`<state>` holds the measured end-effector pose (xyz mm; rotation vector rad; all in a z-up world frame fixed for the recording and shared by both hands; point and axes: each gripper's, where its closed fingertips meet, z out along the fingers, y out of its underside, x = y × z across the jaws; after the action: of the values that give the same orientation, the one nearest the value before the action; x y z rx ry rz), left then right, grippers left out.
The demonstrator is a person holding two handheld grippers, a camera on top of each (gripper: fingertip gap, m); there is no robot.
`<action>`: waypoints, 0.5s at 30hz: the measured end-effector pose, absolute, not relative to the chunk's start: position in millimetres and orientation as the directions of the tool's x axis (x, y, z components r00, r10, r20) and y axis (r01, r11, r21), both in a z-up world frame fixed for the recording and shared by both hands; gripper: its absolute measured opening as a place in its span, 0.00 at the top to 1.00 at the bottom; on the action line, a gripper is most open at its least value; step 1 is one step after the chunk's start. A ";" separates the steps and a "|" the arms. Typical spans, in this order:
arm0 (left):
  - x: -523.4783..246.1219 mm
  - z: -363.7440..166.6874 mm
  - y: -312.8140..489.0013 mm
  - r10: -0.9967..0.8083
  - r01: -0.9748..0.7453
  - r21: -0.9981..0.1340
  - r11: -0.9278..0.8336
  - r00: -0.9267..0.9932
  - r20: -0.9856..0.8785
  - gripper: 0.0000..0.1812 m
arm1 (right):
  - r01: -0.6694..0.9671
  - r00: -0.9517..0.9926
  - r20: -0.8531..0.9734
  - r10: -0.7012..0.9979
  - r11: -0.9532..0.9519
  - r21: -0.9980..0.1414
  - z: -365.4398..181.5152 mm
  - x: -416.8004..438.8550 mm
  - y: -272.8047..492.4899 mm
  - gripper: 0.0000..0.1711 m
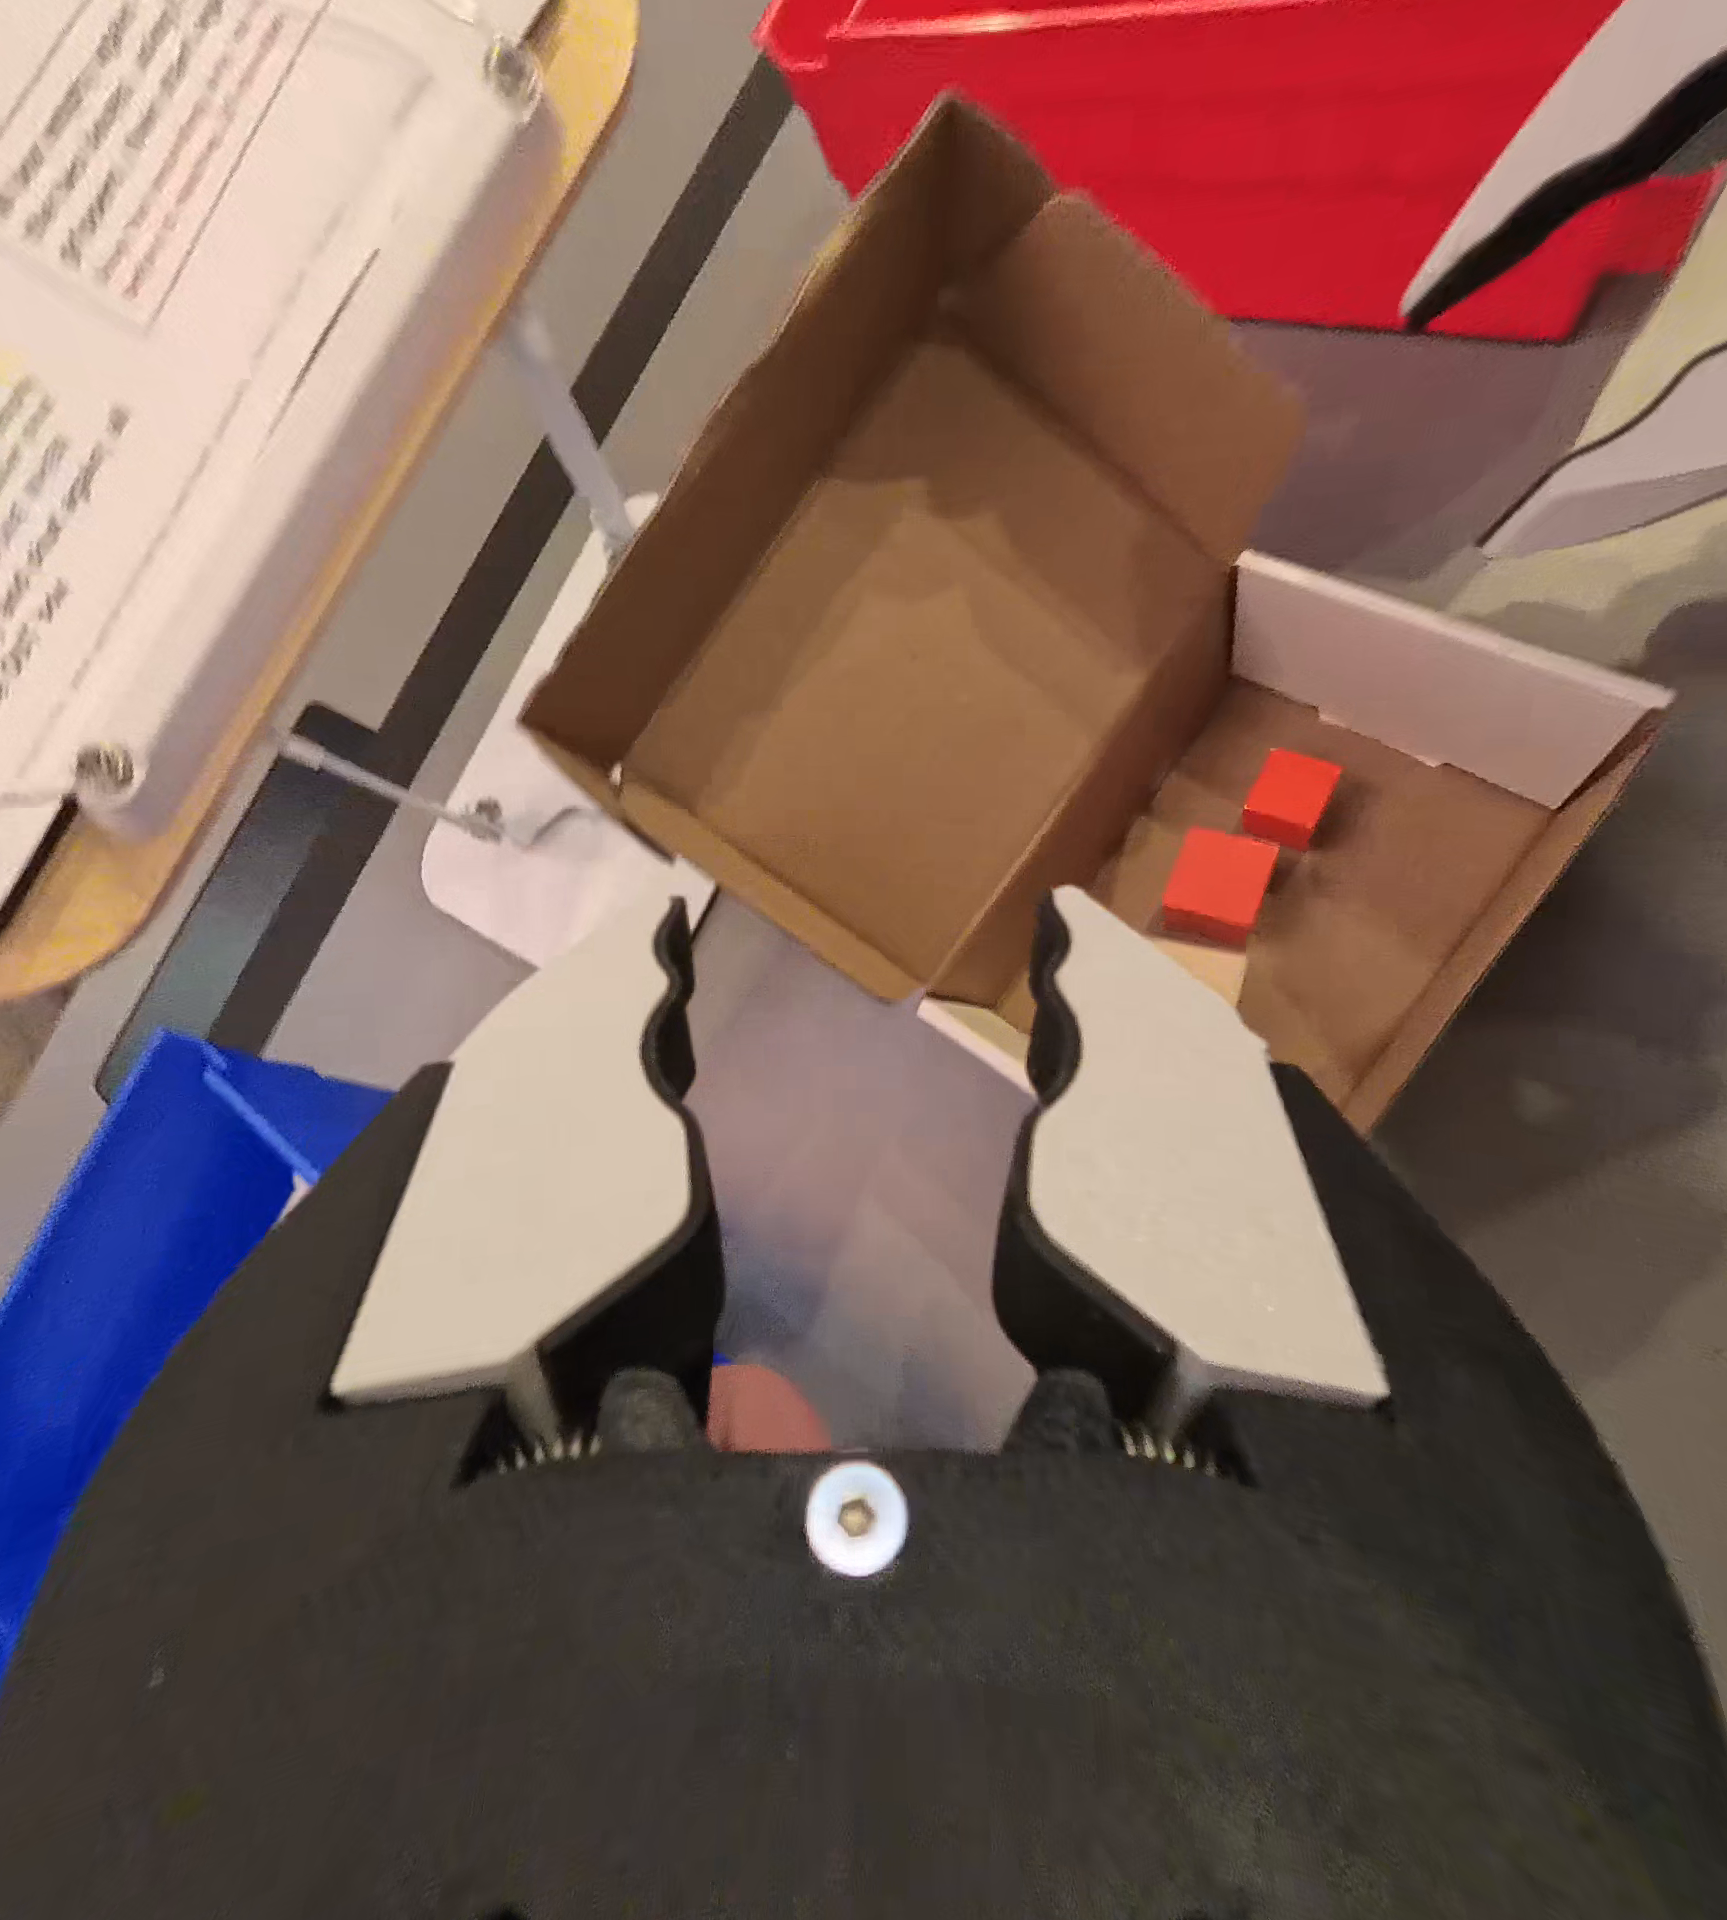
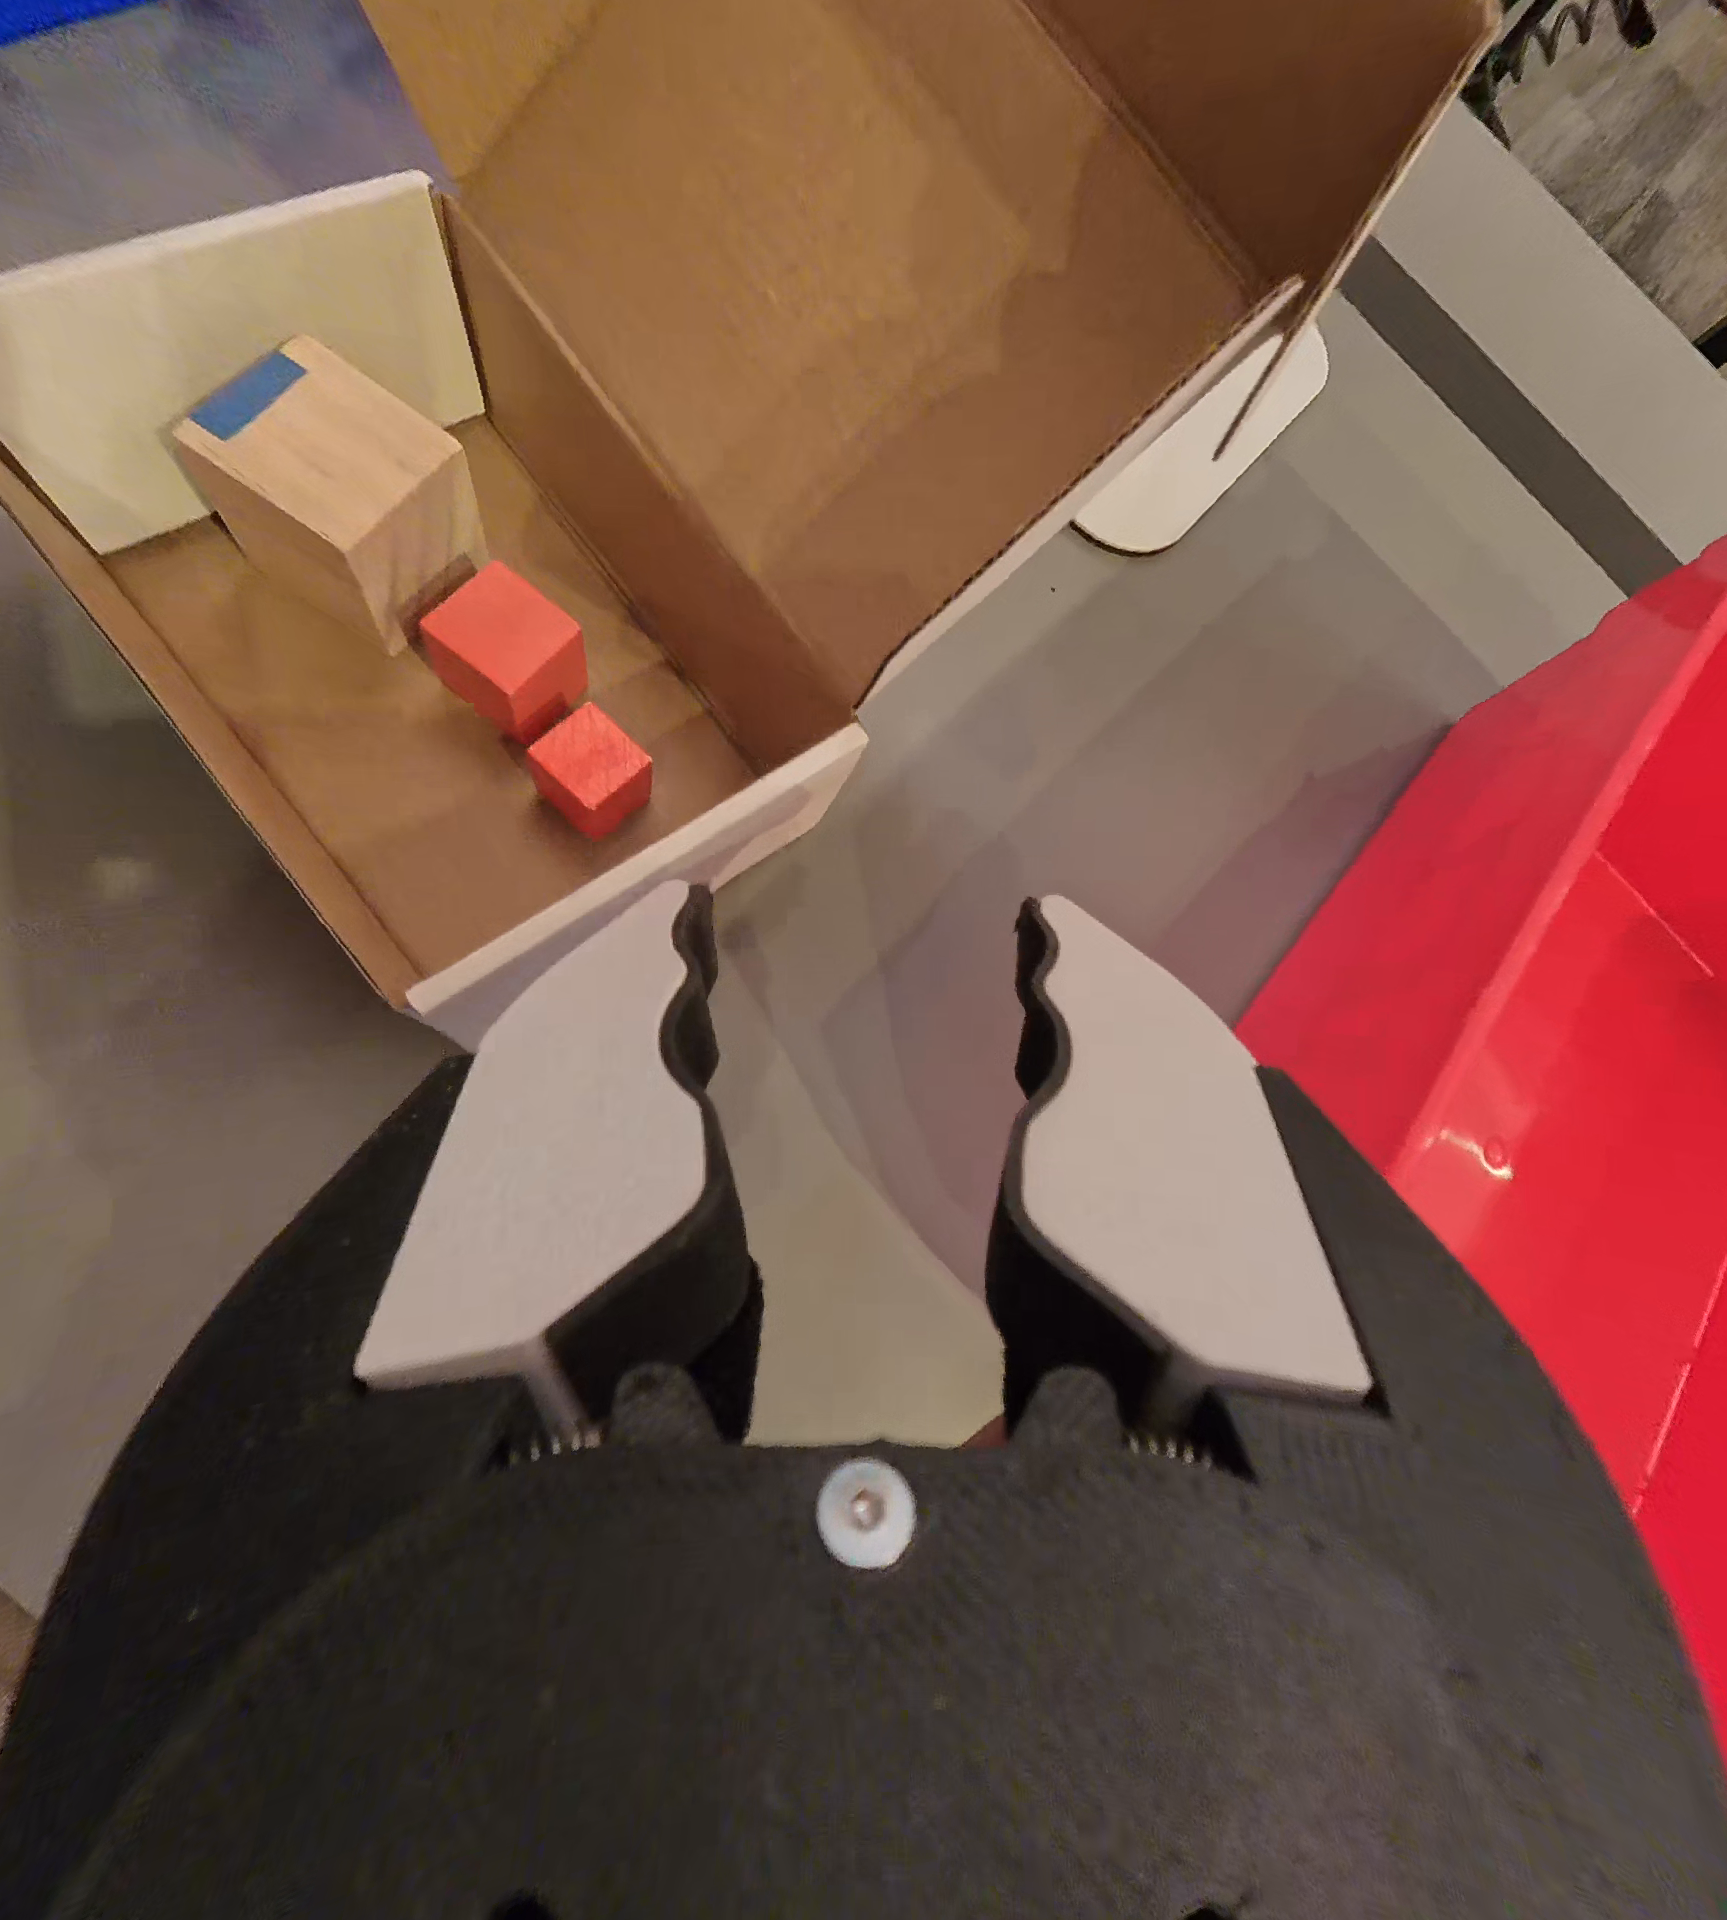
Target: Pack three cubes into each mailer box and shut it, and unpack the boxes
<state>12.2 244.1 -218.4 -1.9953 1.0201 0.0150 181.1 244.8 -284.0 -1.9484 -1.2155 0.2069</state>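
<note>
Your right hand-held gripper [image 2: 864, 925] hovers open and empty just short of the box [image 2: 568, 935], which sits ahead-left holding two red cubes [image 2: 589, 769], possibly a third beneath. Your left hand-held gripper [image 1: 864, 925] is open too.

Mailer box [image 2: 568, 862] is open on top, but its raised lid [image 2: 838, 312] blocks 12 o'clock; red bin [image 2: 1565, 1039] crowds 3 o'clock.

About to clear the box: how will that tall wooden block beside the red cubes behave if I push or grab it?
The wooden block stands tall on a small base, so a high push would likely tip it. It looks like solid, stiff wood, probably heavier than the red cubes. Its flat, unpolished faces should grip well in the open right gripper.
</note>
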 end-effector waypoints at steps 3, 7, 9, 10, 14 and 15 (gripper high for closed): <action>1.2 -233.8 241.0 -0.643 -0.655 -0.678 -0.334 0.685 -0.344 0.64 | 0.667 0.538 0.279 0.796 -0.199 -0.718 -277.7 176.1 248.8 0.69; 7.8 -255.4 239.1 -0.650 -0.623 -0.687 -0.373 0.704 -0.285 0.62 | 0.634 0.553 0.237 0.799 -0.219 -0.742 -275.0 165.2 249.1 0.70; 12.5 -265.8 237.8 -0.666 -0.619 -0.686 -0.382 0.699 -0.260 0.61 | 0.602 0.564 0.168 0.809 -0.263 -0.754 -279.0 160.3 249.1 0.70; 13.7 -269.3 237.7 -0.667 -0.617 -0.685 -0.388 0.701 -0.253 0.61 | 0.593 0.567 0.147 0.810 -0.278 -0.756 -280.8 158.8 249.9 0.70; 20.0 -275.6 237.8 -0.668 -0.589 -0.702 -0.401 0.712 -0.216 0.61 | 0.533 0.582 0.048 0.812 -0.336 -0.777 -281.0 148.8 253.0 0.70; 21.8 -275.7 237.8 -0.668 -0.583 -0.709 -0.397 0.713 -0.212 0.61 | 0.537 0.582 0.057 0.811 -0.330 -0.776 -280.7 147.5 254.9 0.69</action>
<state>21.8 237.8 -275.7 -2.1091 0.9486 -0.1339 147.5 254.9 -280.7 -2.0203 -1.0725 0.4404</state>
